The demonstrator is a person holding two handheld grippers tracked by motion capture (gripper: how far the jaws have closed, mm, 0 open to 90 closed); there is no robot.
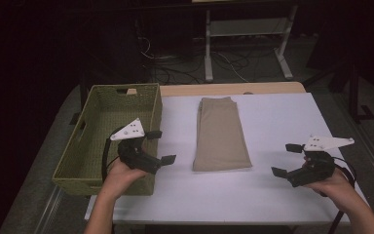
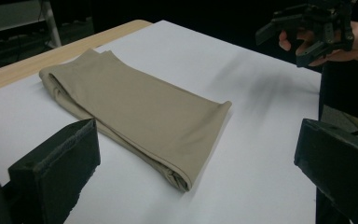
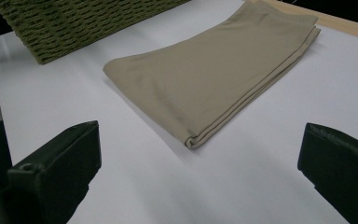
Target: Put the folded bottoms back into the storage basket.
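Left gripper (image 1: 161, 145): jaws spread wide, nothing between them, held above the table's left part, just beside the basket's near right corner and pointing toward the cloth. Right gripper (image 1: 287, 158): jaws likewise spread and empty, held near the table's (image 1: 272, 117) right edge toward the near side, well apart from the cloth. It also appears in the left gripper view (image 2: 307, 32), in the person's hand, off the surface.

Cloth (image 1: 220, 135): tan, folded into a long flat rectangle, lying on the white table about midway between left and right edges, long axis running near to far. Its near end stops short of the near edge; the far end lies close to the wooden far strip. Folded layers are visible at the near corner in the right gripper view (image 3: 214, 79).

Basket (image 1: 93, 161): green woven, at the left edge, looks empty, apart from the cloth.

Risks, judged from this layout:
- Pinching only the top layer at the near end would let the fold open when lifted.
- Uneven lift from the two sides would make the cloth sag or twist, spoiling the fold.
- Dragging instead of lifting could bunch it on the table.
- The left gripper is close to the basket wall; a sideways swing could knock or shift the basket.
- A long cloth may catch on the basket rim if carried low.
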